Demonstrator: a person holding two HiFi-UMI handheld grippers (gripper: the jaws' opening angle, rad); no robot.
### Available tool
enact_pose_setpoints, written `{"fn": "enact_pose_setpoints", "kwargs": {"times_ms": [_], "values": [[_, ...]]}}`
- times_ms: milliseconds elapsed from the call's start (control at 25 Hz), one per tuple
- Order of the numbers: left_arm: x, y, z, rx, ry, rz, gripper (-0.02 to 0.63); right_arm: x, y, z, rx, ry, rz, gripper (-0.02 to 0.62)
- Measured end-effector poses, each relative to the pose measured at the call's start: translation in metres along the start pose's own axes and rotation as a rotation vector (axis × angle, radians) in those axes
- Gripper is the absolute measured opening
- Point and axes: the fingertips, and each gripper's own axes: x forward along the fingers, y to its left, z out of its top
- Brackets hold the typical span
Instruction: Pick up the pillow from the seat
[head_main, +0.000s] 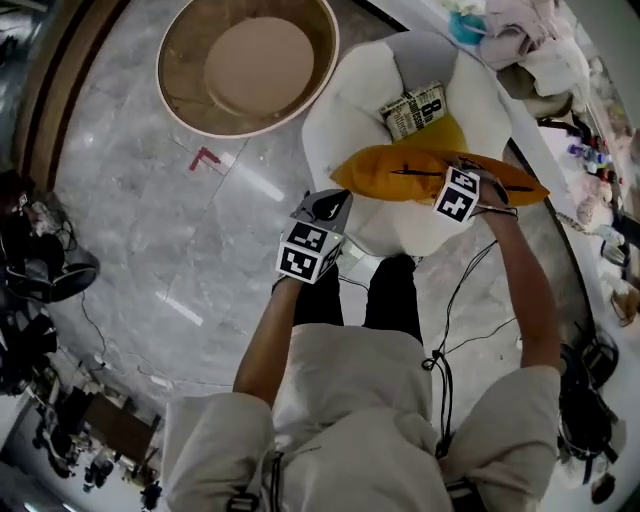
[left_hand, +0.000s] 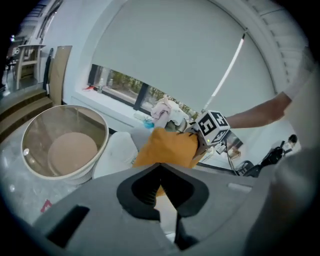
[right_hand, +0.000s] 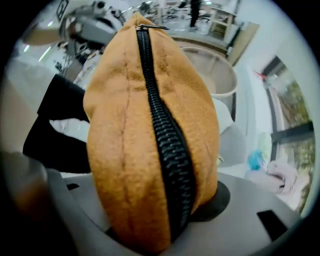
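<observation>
An orange pillow (head_main: 400, 175) with a black zipper lies across the front of the white padded seat (head_main: 340, 110). My right gripper (head_main: 466, 168) is shut on its right end, and the jaws clamp the zipper edge (right_hand: 160, 150). The pillow (right_hand: 125, 150) fills the right gripper view and hides the fingertips. In the left gripper view the pillow (left_hand: 167, 147) stands raised over the seat (left_hand: 117, 152), with the right gripper (left_hand: 199, 137) at its side. My left gripper (head_main: 330, 203) hovers at the seat's front left corner, shut and empty (left_hand: 160, 167).
A cushion with black-and-white print (head_main: 415, 110) rests against the seat's back. A large round tub (head_main: 248, 62) stands on the marble floor to the left. A red tape mark (head_main: 205, 157) is on the floor. Clothes and clutter (head_main: 520, 40) line the sill behind.
</observation>
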Motion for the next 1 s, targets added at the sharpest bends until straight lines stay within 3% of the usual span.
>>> {"fn": "enact_pose_setpoints", "kwargs": {"times_ms": [240,440,640,840,1000], "values": [[-0.004,-0.014,0.031,0.144,0.073,-0.083,0.009,-0.051,-0.017,0.005,0.626,-0.308,-0.014,0.278],[-0.001,-0.036,0.053,0.225,0.078,-0.122,0.009,-0.097,-0.019,-0.006,0.938,-0.562,0.011,0.278],[0.001,-0.067,0.071,0.274,0.056,-0.143,0.009,-0.137,-0.008,-0.020,1.058,-0.684,-0.072,0.278],[-0.004,-0.096,0.092,0.296,0.010,-0.136,0.009,-0.166,0.009,-0.027,1.046,-0.675,-0.233,0.278],[-0.010,-0.123,0.114,0.303,-0.059,-0.115,0.009,-0.179,0.020,-0.041,1.048,-0.663,-0.309,0.278]]}}
